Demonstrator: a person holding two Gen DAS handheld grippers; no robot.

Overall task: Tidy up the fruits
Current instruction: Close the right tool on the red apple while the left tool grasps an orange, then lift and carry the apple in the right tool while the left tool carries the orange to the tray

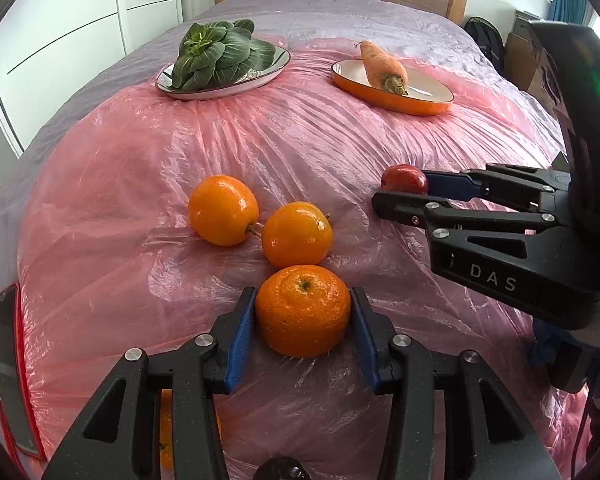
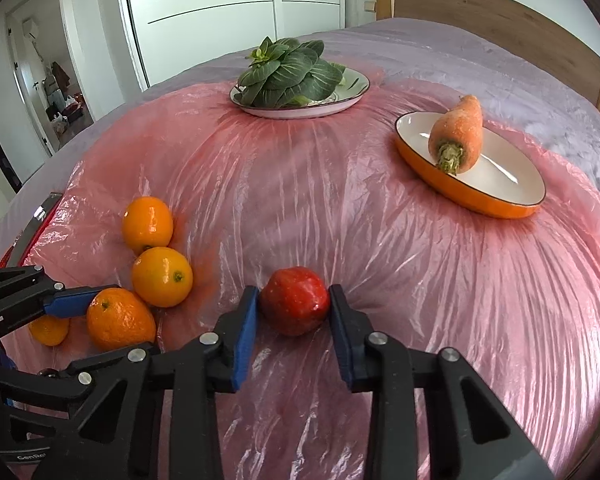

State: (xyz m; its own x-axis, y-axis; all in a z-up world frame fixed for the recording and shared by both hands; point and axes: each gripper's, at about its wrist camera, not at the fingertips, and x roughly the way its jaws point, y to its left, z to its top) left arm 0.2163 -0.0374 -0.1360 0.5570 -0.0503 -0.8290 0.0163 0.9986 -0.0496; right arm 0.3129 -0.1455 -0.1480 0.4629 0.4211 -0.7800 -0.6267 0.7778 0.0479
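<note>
A bed draped in pink plastic sheet. At the far side, a white plate of leafy greens and an orange dish holding a carrot. No fruit sorted yet, I judge. My left gripper clamps a mandarin; my right gripper clamps a red apple. Two oranges wait nearby.

Right gripper pads touch both sides of red apple on pink plastic sheet | left gripper around tangerine | two oranges beside it | carrot in orange dish | leafy greens on white plate
</note>
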